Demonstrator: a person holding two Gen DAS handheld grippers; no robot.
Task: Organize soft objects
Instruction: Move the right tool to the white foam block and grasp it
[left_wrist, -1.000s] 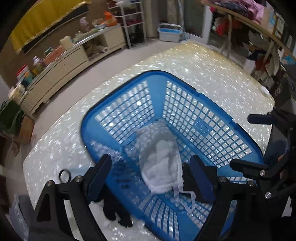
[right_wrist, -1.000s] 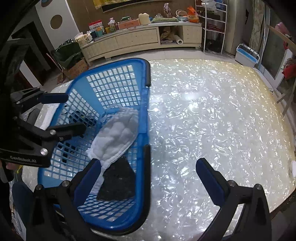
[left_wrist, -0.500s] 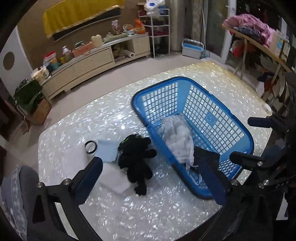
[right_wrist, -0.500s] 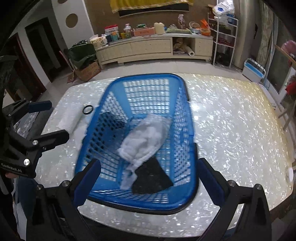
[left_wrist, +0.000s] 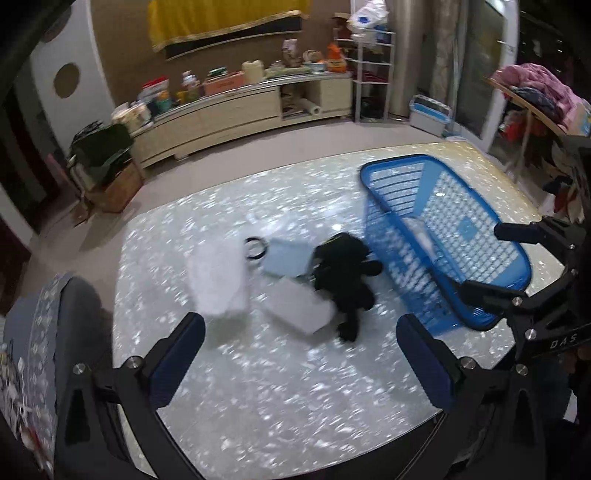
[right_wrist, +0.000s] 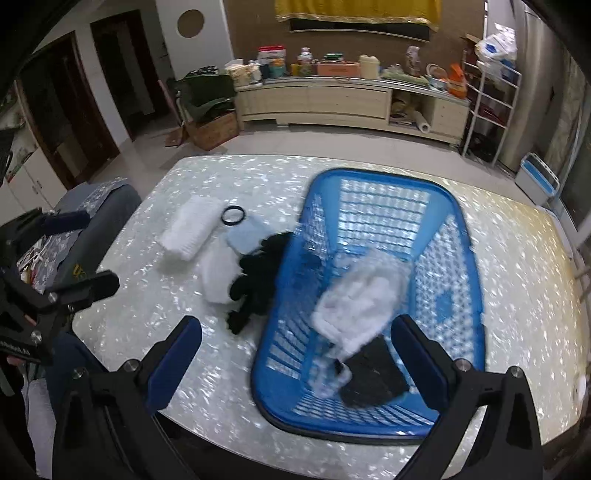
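A blue laundry basket (left_wrist: 399, 162) (right_wrist: 369, 173) stands on the pearly white table (left_wrist: 258, 387). In it lie a white fluffy cloth (right_wrist: 362, 295) and a black cloth (right_wrist: 373, 373). Left of the basket lie a black plush toy (left_wrist: 343, 269) (right_wrist: 258, 280), a pale blue cloth (left_wrist: 286, 258), a white cloth (left_wrist: 295, 306), a folded white towel (left_wrist: 218, 277) (right_wrist: 192, 225) and a black ring (left_wrist: 255, 248). My left gripper (left_wrist: 301, 354) hangs wide open and empty above the table, just in front of these loose items. My right gripper (right_wrist: 295, 354) is open and empty above the basket's near left corner.
A grey cushioned chair (left_wrist: 55, 332) stands at the table's left side. The table's near edge runs just under both grippers. A long cream cabinet (right_wrist: 314, 99) and a wire shelf (right_wrist: 491, 96) line the far wall, well beyond the table.
Both grippers drew back and left. The left view shifted from over the basket to the loose items beside it, and its jaws opened wider. The white cloth stayed in the basket.
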